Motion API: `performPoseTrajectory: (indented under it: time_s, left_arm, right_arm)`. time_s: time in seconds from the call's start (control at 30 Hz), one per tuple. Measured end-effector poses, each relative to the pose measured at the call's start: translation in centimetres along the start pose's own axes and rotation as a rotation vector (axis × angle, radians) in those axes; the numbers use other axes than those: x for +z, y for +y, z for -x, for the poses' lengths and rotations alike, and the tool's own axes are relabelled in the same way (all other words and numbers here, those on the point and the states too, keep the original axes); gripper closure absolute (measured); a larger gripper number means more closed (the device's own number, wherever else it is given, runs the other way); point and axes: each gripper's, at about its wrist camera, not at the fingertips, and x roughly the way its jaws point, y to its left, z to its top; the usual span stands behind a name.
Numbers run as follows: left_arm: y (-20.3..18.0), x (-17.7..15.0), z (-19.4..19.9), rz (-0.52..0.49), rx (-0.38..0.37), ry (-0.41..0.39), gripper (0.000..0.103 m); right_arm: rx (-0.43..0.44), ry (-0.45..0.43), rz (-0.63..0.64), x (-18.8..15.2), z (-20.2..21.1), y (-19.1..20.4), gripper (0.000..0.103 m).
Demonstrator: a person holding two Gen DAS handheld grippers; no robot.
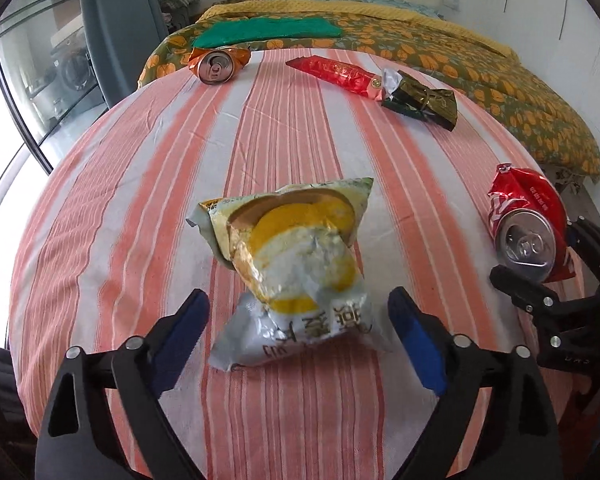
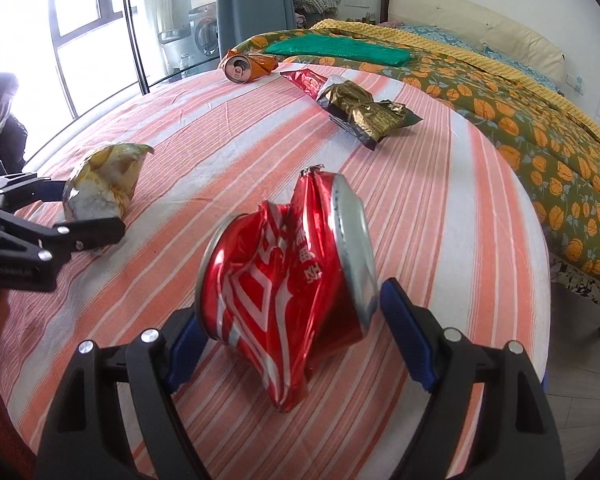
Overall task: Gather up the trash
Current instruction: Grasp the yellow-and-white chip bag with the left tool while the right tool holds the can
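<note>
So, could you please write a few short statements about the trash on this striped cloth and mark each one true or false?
1. The crushed red can lies between the open jaws of the right gripper. True.
2. The left gripper is shut on the orange can. False: it is open around the yellow snack bag; the orange can lies far off.
3. The gold wrapper lies beside the red wrapper. True.
4. The green bundle rests on the striped cloth. False: it is on the floral bedspread.

The right tool (image 2: 290, 320) straddles the crushed red can (image 2: 284, 280) on the striped cloth (image 2: 440, 208).
</note>
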Motion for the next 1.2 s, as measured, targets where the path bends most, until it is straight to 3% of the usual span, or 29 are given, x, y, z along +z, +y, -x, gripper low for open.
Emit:
performPoseTrajectory:
  time_s: [0.07, 0.4, 0.5, 0.77, 0.97, 1.03, 1.07, 1.1, 1.2]
  left_arm:
    - [0.1, 0.0, -0.7, 0.012, 0.012, -0.006, 0.005]
    - [0.3, 0.1, -0.9, 0.02, 0.01, -0.014, 0.005]
    - [0.4, 0.1, -0.9, 0.021, 0.008, -0.014, 0.005]
    - [0.4, 0.1, -0.7, 0.024, 0.012, -0.014, 0.004]
    - [1.5, 1.0, 0.9, 0.069, -0.019, -0.089, 0.006]
    - [1.7, 1.2, 0.6, 0.082, -0.029, -0.082, 0.013]
    - [1.6, 1.3, 0.4, 0.083, -0.034, -0.075, 0.02]
    - [1.6, 1.3, 0.2, 0.081, -0.037, -0.069, 0.024]
    - [1.2, 1.2, 0.2, 0.068, -0.043, -0.072, 0.049]
  right_arm:
    - [0.002, 0.0, -0.002, 0.0, 0.0, -0.1, 0.024]
    - [0.007, 0.0, -0.014, 0.0, 0.0, -0.2, 0.022]
    - [0.041, 0.006, -0.01, 0.1, -0.1, -0.2, 0.014]
    - [0.079, 0.028, -0.018, -0.3, 0.9, -0.9, 0.014]
    - [0.11, 0.048, -0.039, 0.8, 2.6, -1.4, 0.014]
    - [0.112, 0.062, -0.039, 1.5, 2.4, -1.2, 0.015]
    - [0.106, 0.076, -0.031, 1.7, 2.2, -1.1, 0.022]
    - [0.093, 0.101, -0.016, 1.9, 1.8, -0.9, 0.038]
    - [0.088, 0.132, 0.002, 2.0, 1.7, -0.7, 0.04]
